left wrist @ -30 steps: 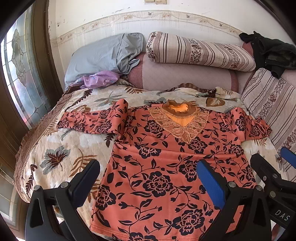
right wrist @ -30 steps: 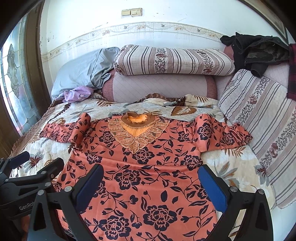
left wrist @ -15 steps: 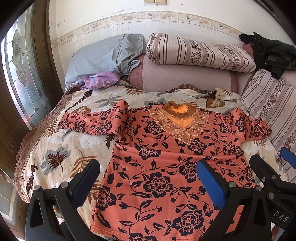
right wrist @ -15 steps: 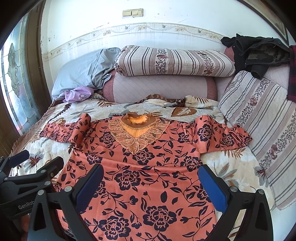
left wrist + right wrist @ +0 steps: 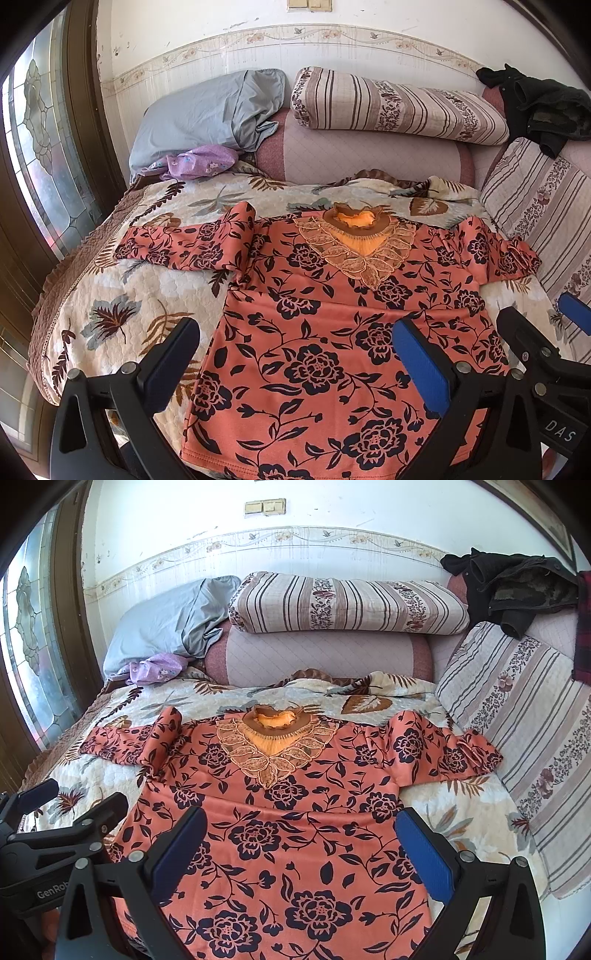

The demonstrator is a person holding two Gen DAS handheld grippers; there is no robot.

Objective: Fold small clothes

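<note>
An orange top with black flowers lies spread flat, front up, on the leaf-print bedspread. Both sleeves are stretched out sideways, and the lace collar points to the far side. It also shows in the right wrist view. My left gripper is open and empty, held above the lower left part of the top. My right gripper is open and empty above the lower right part. The right gripper shows at the right edge of the left wrist view; the left gripper shows at the left edge of the right wrist view.
A grey pillow, a purple cloth and a striped folded quilt lie at the head of the bed. A striped cushion stands on the right, dark clothes above it. A glass door is on the left.
Both views have shifted very slightly; the grippers stay open and the top has not moved.
</note>
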